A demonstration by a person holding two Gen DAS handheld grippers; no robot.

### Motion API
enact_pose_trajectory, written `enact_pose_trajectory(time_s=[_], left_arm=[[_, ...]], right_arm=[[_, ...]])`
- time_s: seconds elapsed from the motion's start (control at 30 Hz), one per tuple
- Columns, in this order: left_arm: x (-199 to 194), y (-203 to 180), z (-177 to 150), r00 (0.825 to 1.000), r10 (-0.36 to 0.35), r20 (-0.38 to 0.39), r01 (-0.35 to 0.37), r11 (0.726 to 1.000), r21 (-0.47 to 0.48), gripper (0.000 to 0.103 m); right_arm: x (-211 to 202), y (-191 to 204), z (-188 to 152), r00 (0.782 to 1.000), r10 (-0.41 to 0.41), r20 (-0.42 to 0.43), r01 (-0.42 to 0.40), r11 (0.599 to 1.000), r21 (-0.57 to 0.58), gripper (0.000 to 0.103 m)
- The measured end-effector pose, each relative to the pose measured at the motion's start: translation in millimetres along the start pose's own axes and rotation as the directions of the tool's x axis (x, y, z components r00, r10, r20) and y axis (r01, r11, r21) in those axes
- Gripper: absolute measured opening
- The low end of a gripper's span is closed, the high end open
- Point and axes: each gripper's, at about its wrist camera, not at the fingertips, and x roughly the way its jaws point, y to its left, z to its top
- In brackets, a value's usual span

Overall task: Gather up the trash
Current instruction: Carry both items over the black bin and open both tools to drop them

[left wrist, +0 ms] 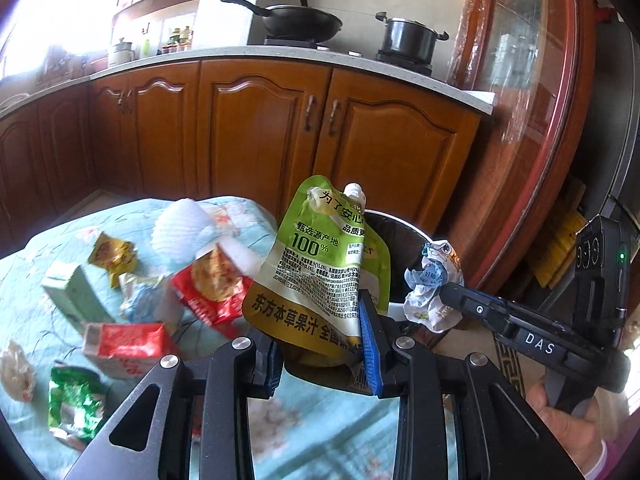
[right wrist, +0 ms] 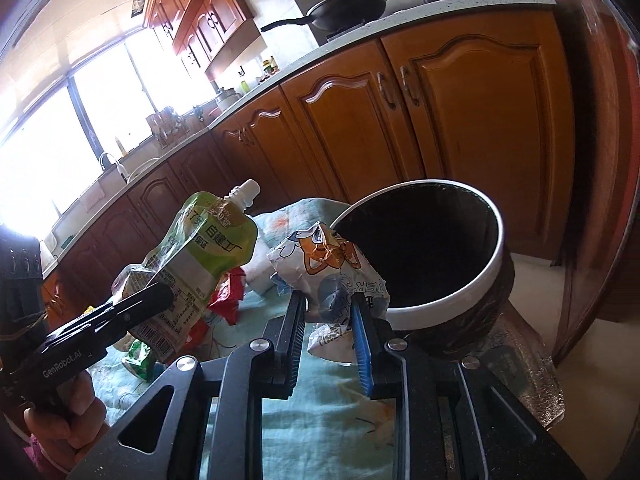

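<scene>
My left gripper (left wrist: 320, 356) is shut on a green juice pouch (left wrist: 320, 272) with a white spout, held up above the table; the pouch also shows in the right wrist view (right wrist: 200, 256). My right gripper (right wrist: 328, 340) is shut on a crumpled white wrapper (right wrist: 328, 272) with an orange cartoon fox, held just left of the bin's rim; the wrapper also shows in the left wrist view (left wrist: 432, 284). The trash bin (right wrist: 472, 280), white-rimmed with a black liner, stands at the table's right edge; in the left wrist view the bin (left wrist: 400, 232) is partly hidden behind the pouch.
Trash lies on the light blue floral tablecloth (left wrist: 36, 292): a red carton (left wrist: 128, 340), a red snack bag (left wrist: 212, 288), a pale green box (left wrist: 72, 292), a yellow wrapper (left wrist: 114, 254), a green wrapper (left wrist: 76, 404), white foam netting (left wrist: 180, 228). Wooden cabinets (left wrist: 264, 128) stand behind.
</scene>
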Motion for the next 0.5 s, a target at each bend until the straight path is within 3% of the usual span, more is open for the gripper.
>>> enact_pose_trajectory(time_s=[0.37, 0.5], left_arm=[[74.7, -21.5, 37.1, 0.998, -0.020, -0.059, 0.022, 0.999, 0.028, 0.030], [109.9, -24.5, 48.5, 0.993, -0.016, -0.115, 0.020, 0.999, 0.033, 0.030]], right_arm=[[19.0, -45.1, 33.2, 0.999, -0.034, -0.001, 0.034, 0.997, 0.067, 0.023], [31.7, -61.3, 41.2, 0.999, -0.038, -0.028, 0.041, 0.995, 0.095, 0.023]])
